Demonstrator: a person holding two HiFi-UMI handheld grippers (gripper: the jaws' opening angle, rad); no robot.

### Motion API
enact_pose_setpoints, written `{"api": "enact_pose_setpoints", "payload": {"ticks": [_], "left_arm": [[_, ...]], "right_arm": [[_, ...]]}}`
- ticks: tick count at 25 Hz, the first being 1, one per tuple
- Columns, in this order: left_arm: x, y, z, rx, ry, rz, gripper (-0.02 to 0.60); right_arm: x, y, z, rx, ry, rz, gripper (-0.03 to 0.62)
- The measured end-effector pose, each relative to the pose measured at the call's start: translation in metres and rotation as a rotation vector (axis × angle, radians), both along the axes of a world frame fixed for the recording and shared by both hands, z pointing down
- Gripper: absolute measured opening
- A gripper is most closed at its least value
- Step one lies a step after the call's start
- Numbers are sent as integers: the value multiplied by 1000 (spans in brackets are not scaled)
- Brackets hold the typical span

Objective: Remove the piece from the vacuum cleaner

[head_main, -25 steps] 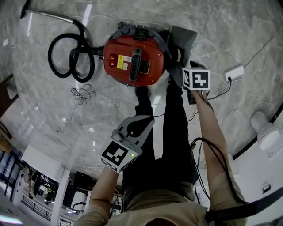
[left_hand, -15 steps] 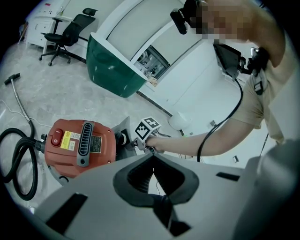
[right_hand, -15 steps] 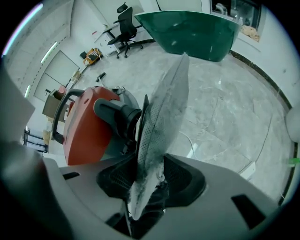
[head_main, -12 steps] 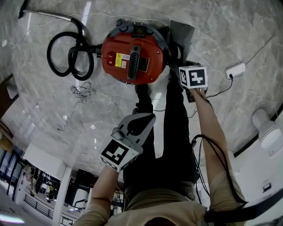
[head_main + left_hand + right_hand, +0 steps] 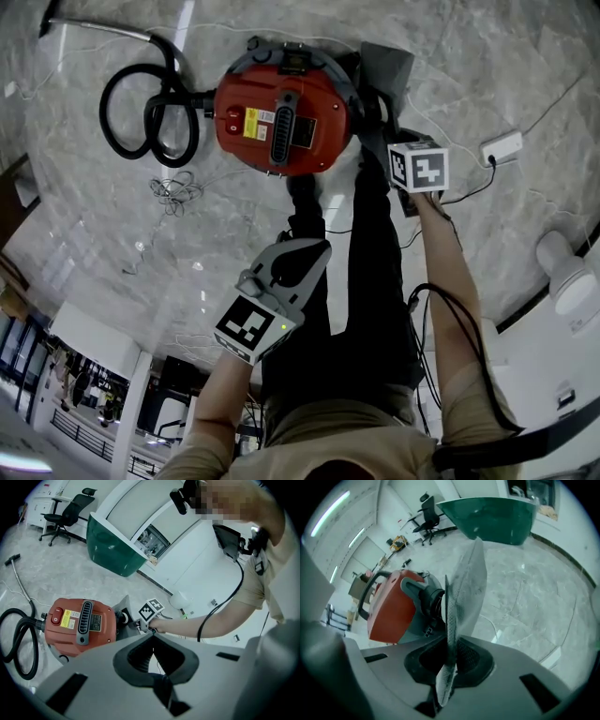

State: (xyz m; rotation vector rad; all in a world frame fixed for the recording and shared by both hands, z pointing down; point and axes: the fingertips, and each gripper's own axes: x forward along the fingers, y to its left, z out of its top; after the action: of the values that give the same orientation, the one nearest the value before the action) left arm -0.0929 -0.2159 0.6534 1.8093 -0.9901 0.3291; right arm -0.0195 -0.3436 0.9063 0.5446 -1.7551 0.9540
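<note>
The red vacuum cleaner (image 5: 281, 117) stands on the marble floor, its black hose (image 5: 150, 112) coiled to its left. A grey perforated fabric piece (image 5: 386, 70) sticks out at the cleaner's right side. My right gripper (image 5: 401, 141) reaches down to this piece, its tips hidden under the marker cube. In the right gripper view the jaws have just been closing, and my right gripper (image 5: 449, 656) is now shut on the edge of the grey piece (image 5: 464, 588), which rises next to the cleaner's black neck (image 5: 426, 597). My left gripper (image 5: 309, 251) hovers above the person's legs, shut and holding nothing.
The person's black-trousered legs (image 5: 366, 281) stand just below the cleaner. A tangle of thin cable (image 5: 173, 197) lies to the left, and a white power strip (image 5: 497, 150) with its cord lies to the right. A white round unit (image 5: 567, 281) sits at the right edge, a green counter (image 5: 497, 513) farther off.
The right gripper's marker cube has shifted slightly beside the grey piece. The left gripper and the vacuum cleaner stay where they were.
</note>
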Motion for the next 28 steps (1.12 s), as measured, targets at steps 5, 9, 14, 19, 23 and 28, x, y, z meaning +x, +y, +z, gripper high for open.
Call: {"api": "enact_pose_setpoints", "payload": {"ticks": [5,9,14,19,23,28], "left_arm": [[-3,-1,-3,3,0,-12,5],[-4,2,0,-1,-4,-13,5],[-6,8,2,-2,-23,6,4],[-9,10,4,-6,-20,-3,5],[-7,8,4,-5,-7,-6,5],[-8,6,3,-2,0,-9,3]], "right_arm": [[4,1,2,165,83,-228,23],[7,1,6,260,120,-346,21],[8,-2,5,285,117,-289,21],[9,-5,-3,26,-25,207,20],[5,-4,-2,-256,-190,554,21],[4,-2,-2,-529,-345,931,21]]}}
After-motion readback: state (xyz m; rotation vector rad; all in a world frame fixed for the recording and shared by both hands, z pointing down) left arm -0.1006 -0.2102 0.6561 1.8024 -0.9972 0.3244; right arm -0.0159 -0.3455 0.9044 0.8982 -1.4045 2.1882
